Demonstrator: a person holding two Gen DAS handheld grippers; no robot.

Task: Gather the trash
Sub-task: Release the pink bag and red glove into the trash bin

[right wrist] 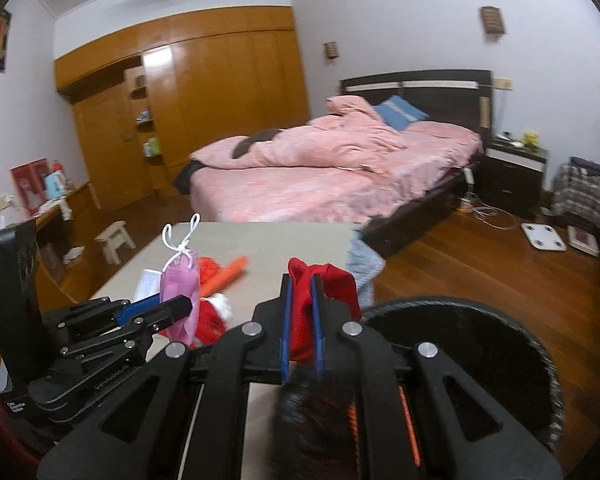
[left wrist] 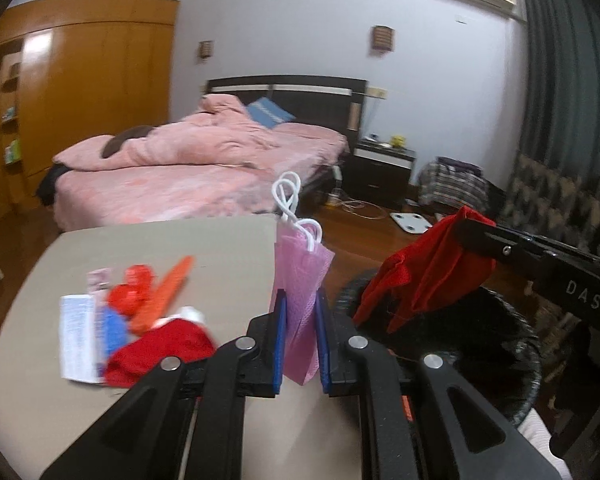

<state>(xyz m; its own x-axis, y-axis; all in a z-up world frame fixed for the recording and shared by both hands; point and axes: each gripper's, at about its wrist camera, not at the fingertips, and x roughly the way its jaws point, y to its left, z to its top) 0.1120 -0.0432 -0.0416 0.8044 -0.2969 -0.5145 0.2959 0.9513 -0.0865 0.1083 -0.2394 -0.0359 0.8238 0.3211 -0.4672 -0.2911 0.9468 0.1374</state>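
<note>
My left gripper (left wrist: 301,300) is shut on a pink face mask (left wrist: 300,264) whose white ear loops stick up. It hangs over the right edge of the beige table (left wrist: 160,240). My right gripper (right wrist: 300,282) is shut on a red cloth (right wrist: 336,280), held above the near rim of a black-lined bin (right wrist: 440,303). The left wrist view shows the right gripper (left wrist: 466,226) with the red cloth (left wrist: 424,276) drooping over the bin (left wrist: 534,364). In the right wrist view the left gripper (right wrist: 184,304) and the mask (right wrist: 180,276) are at the left.
Left on the table are an orange stick (left wrist: 164,296), a white leaflet (left wrist: 76,336), red bits and a red-and-white cloth (left wrist: 160,352). Beyond stand a pink bed (right wrist: 340,184), a dark nightstand (right wrist: 512,176), a white scale (right wrist: 544,236) on the wood floor and a small stool (right wrist: 114,240).
</note>
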